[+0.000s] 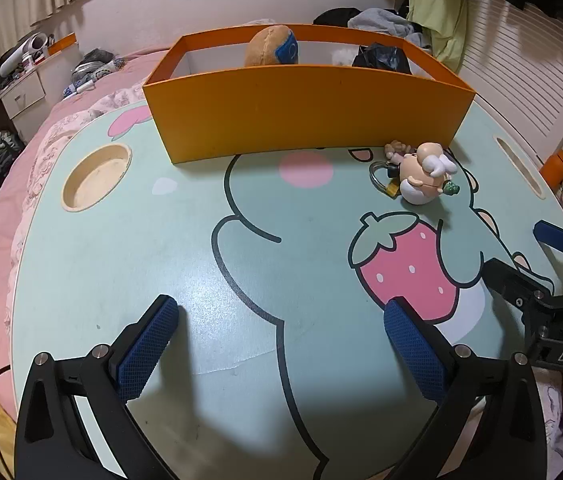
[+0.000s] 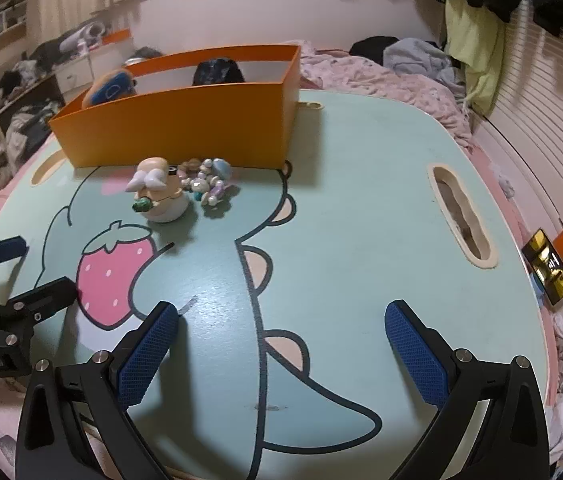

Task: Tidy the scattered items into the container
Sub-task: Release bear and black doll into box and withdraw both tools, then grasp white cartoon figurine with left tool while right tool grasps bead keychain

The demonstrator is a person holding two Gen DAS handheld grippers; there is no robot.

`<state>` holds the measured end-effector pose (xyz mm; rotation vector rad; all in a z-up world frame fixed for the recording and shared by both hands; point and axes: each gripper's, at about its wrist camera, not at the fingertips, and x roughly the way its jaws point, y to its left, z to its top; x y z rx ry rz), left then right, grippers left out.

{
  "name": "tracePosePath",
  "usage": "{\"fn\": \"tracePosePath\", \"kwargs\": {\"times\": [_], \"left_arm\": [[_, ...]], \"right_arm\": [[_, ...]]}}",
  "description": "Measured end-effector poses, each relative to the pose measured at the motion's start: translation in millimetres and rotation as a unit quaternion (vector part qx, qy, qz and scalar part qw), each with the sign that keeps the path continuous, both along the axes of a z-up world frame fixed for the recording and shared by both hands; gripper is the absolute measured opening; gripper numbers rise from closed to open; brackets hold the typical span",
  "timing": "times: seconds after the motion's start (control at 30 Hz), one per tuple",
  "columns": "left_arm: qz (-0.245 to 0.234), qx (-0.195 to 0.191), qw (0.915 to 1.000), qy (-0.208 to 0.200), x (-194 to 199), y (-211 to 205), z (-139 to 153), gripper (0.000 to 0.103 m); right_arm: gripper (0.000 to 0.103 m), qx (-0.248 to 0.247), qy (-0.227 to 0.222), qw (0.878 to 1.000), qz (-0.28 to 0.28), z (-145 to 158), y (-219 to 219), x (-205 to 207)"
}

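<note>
**Two toys left beside the box**

The left tool (image 1: 281,340) and the right tool (image 2: 281,340) both hang over the desk (image 1: 121,260) with their jaws wide apart and nothing between them. The orange box (image 1: 301,116) stands at the far side and already holds a plush (image 1: 271,46) and a black bag (image 1: 381,58). A small figure (image 2: 161,196) and a bead chain (image 2: 209,184) lie just in front of the box wall (close enough for a short lift in). The right tool looks nearer to them, so it probably goes first.
</note>
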<state>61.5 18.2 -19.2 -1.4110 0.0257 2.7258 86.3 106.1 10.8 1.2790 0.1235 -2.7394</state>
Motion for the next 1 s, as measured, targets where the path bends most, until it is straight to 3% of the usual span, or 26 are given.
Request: {"fn": "tracePosePath", "kwargs": {"times": [0.1, 0.23, 0.37, 0.47, 0.53, 0.73, 1.0], "left_arm": [[-0.022, 0.01, 0.9997, 0.005, 0, 4, 9, 0.091], [-0.063, -0.012, 0.9974, 0.032, -6, 22, 30, 0.087], [-0.113, 0.001, 0.9924, 0.05, -24, 44, 46, 0.082], [-0.124, -0.027, 0.9905, 0.053, -43, 61, 47, 0.081], [-0.133, -0.031, 0.9891, 0.057, -51, 71, 46, 0.075], [-0.148, -0.027, 0.9884, 0.02, -66, 82, 29, 0.043], [-0.117, 0.031, 0.9905, 0.065, -38, 44, 47, 0.042]], "right_arm": [[0.099, -0.005, 0.008, 1.0, -0.003, 2, 3, 3], [0.082, -0.043, 0.026, 0.999, -0.017, 7, 15, 7], [0.074, -0.087, 0.04, 0.994, -0.061, 11, 41, 8], [0.074, -0.115, 0.045, 0.989, -0.082, 12, 55, 9], [0.073, -0.119, 0.045, 0.988, -0.084, 13, 56, 10], [0.073, -0.11, 0.044, 0.99, -0.075, 14, 51, 10], [0.073, -0.108, 0.044, 0.991, -0.065, 14, 49, 11]]}}
